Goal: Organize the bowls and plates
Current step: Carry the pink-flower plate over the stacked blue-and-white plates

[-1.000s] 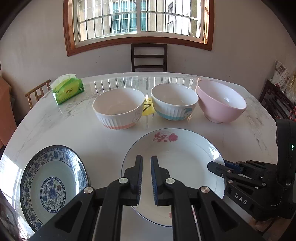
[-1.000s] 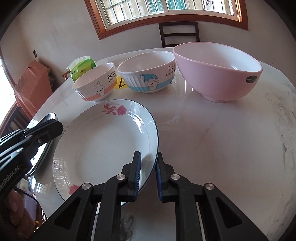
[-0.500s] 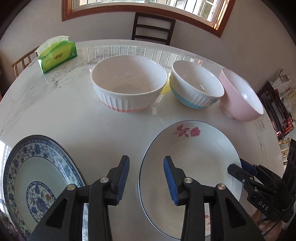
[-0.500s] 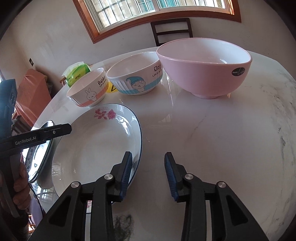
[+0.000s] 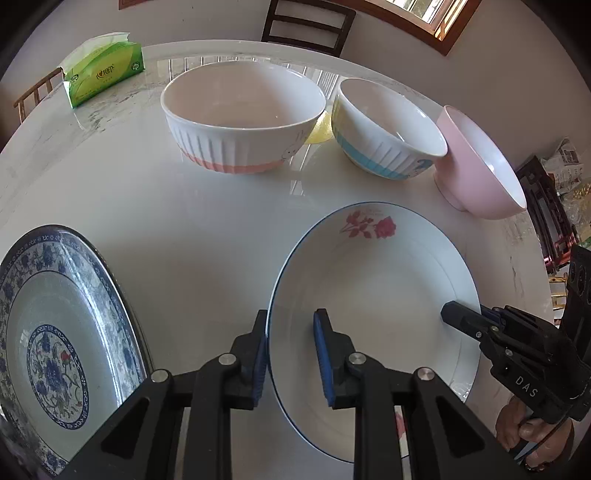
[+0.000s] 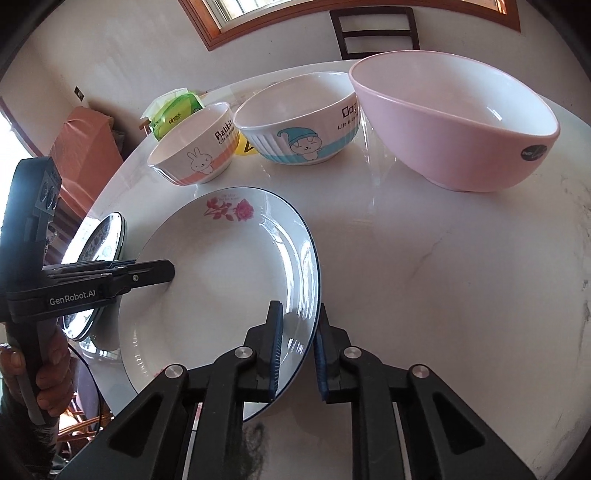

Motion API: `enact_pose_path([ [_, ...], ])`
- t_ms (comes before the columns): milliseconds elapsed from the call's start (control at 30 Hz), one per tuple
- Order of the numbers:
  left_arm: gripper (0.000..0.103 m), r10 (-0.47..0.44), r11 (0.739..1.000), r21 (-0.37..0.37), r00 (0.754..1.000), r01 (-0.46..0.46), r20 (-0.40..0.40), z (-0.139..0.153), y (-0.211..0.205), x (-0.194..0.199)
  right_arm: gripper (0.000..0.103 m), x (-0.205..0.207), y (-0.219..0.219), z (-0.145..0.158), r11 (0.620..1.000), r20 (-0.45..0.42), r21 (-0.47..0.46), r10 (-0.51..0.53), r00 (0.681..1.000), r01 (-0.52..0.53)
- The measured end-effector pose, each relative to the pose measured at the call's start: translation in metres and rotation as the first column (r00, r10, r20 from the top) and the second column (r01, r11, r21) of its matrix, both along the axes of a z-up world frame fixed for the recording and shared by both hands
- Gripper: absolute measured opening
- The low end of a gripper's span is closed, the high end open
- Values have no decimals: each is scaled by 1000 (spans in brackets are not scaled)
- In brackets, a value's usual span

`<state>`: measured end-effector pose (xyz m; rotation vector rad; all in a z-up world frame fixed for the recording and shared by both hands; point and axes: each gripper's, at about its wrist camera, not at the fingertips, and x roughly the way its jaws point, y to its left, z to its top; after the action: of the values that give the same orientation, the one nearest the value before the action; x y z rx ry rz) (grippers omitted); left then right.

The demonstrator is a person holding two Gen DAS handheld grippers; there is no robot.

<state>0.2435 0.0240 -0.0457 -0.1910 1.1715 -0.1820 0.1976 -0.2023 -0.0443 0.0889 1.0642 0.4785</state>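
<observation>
Both grippers straddle the rim of the same rose plate (image 5: 373, 280), one on each side. Left gripper (image 5: 291, 354) has one blue ribbed pad (image 5: 322, 354) inside the plate and the other outside its left edge; its jaws have just been closing with the rim between them, but a gap shows at the inner pad, so it is not yet clamped. Right gripper (image 6: 297, 347) sits on the plate's right edge in the same way, rim between its pads; its jaws have also just been closing, and they now grip the rim. Each tool is matte black plastic with silver pivot screws.

That plate is glossy white, round and shallow, with a thin dark line along its edge and a red rose printed at the far side. Just left of it lies a blue patterned plate (image 5: 55, 339), shiny, with floral bands and a centre medallion. Both rest on a polished white marble table (image 5: 155, 206).

Farther back stand three bowls in a row: a ribbed white rabbit bowl (image 5: 240, 122) with an orange band, a ribbed bowl with a blue band (image 5: 384, 133), and a smooth pink bowl (image 5: 480, 162), the largest. Beyond them, a green tissue pack (image 5: 103, 70) and a dark wooden chair (image 5: 306, 22).
</observation>
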Motion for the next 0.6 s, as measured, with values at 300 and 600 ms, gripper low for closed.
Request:
enact_pose_path([
  [300, 23, 8, 1000, -14, 1000, -8, 19, 12, 4, -16, 16, -5, -1, 3, 999, -3, 27, -26, 1000, 26],
  [600, 23, 48, 999, -26, 998, -48, 37, 33, 19, -26, 16, -9, 12, 16, 998, -6, 58, -9, 1000, 9],
])
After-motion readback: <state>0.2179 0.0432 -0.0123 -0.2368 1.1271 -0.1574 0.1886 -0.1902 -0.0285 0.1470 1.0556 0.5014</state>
